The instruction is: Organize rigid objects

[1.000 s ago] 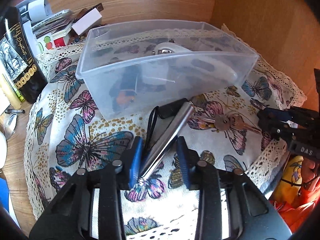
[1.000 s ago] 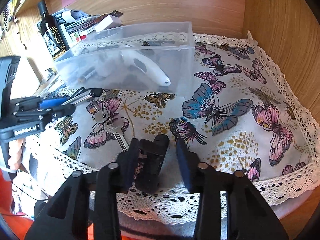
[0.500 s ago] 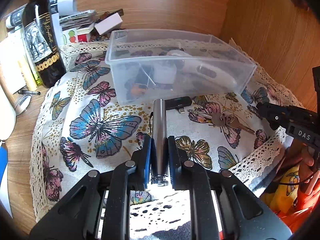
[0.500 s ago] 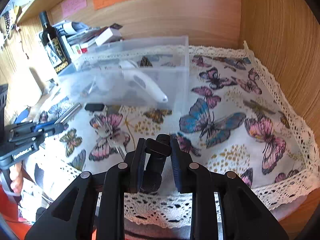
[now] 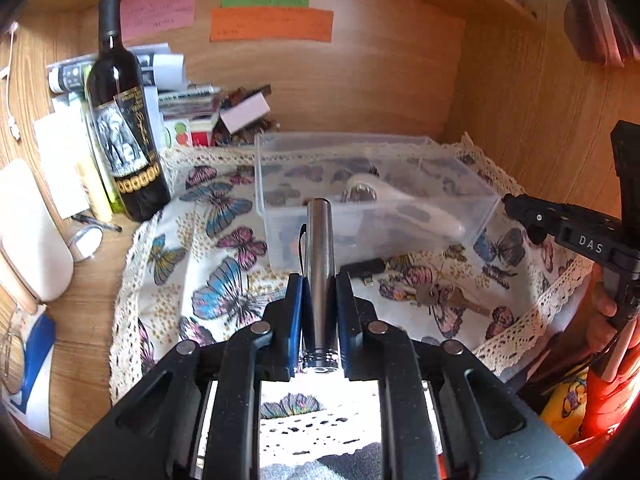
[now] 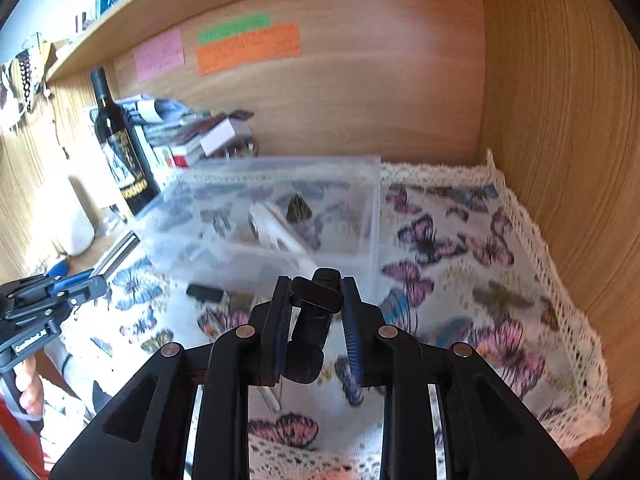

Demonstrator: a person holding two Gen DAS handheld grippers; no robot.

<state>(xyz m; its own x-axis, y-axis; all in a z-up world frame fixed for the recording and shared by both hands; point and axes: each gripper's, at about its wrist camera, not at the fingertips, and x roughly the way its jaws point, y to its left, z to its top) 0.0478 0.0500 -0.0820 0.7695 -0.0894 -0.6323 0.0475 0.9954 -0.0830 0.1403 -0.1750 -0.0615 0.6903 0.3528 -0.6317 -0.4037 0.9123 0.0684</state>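
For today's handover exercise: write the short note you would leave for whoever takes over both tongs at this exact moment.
Left tongs: shut on the metal flashlight, held above the cloth.
Right tongs: shut on a black clip-like gadget.
Clear plastic bin sits on the butterfly cloth and already holds a white handled tool and small items.
Left to do: drop both held items in the bin, then collect the keys and black adapter lying before it.

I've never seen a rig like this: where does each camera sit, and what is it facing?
Left wrist: on the left gripper, clamping a metal tube, facing the clear bin; a hand at right.
Right wrist: on the right gripper, gripping a black clip, facing the same bin.
Shared: bin, wine bottle, butterfly cloth.
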